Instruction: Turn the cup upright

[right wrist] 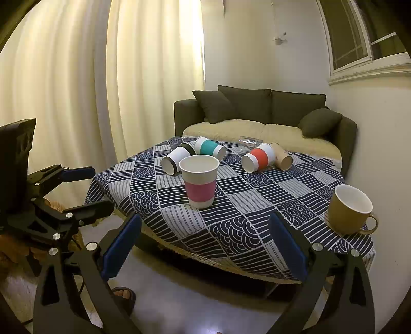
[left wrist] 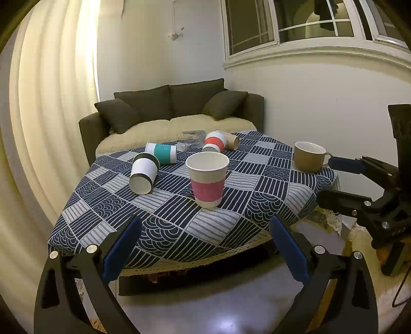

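A paper cup with a pink sleeve [left wrist: 207, 178] [right wrist: 199, 181] stands upright near the front of the table [left wrist: 269, 203] [right wrist: 257, 213]. Behind it lie several cups on their sides: a black-and-white one [left wrist: 143, 172] [right wrist: 177, 158], a teal one [left wrist: 161, 152] [right wrist: 209, 147], a red one [left wrist: 214, 144] [right wrist: 258, 157], a brown one [left wrist: 231, 140] [right wrist: 282, 155] and a clear glass [left wrist: 192, 138] [right wrist: 249, 142]. A tan mug [left wrist: 308, 156] [right wrist: 350, 209] stands upright at the right edge. My left gripper [left wrist: 205, 246] [right wrist: 84, 188] and right gripper [right wrist: 205, 246] [left wrist: 339, 179] are open, empty, short of the table's front edge.
A dark sofa [left wrist: 174, 108] [right wrist: 269, 110] with cushions and a cream blanket stands right behind the table. Curtains [left wrist: 51, 102] hang at the left, a window [left wrist: 308, 23] at the right. A sandalled foot [right wrist: 123, 295] shows on the grey floor below.
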The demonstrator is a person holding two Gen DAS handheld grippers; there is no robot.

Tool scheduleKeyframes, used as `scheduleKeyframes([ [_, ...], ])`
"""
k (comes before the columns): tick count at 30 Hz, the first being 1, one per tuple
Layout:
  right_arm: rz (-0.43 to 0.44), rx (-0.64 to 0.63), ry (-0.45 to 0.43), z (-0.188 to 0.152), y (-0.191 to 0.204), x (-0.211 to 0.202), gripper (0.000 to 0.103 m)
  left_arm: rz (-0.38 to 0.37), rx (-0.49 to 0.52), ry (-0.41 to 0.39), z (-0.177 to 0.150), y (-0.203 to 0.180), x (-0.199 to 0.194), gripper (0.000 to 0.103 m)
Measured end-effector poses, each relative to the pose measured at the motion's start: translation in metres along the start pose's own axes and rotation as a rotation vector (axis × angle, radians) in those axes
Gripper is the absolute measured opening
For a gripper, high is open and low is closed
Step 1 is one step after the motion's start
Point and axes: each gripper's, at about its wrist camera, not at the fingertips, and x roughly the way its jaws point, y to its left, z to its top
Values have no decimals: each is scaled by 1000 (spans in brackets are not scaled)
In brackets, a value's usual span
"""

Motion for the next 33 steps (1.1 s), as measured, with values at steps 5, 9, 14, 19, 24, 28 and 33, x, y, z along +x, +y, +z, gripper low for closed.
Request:
scheduleKeyframes([
  [5, -2, -10, 12, -1, 2, 4, 98, -1, 0, 1, -1, 1, 0, 97],
  [9, 0, -8, 12, -1, 3, 4, 98, -1, 1, 2, -1, 0, 0, 97],
  [14, -2, -8, 14, -1, 3, 4, 98, -3, 3, 3, -1, 0, 0, 97],
  [19, -2, -8, 15, -2, 3, 5, 98, -3, 10, 6, -2, -1, 0, 97],
  [24, 0, -7, 15, -2, 2, 4, 98, 0, 14, 1, -2, -2, -1, 97],
  [28, 0, -6, 14, -2, 2, 5, 98, -2, 15, 4, -2, -3, -1, 97],
  [33, -2, -7, 17, -2, 2, 4, 98, -2, 14, 3, -2, -3, -1, 97],
])
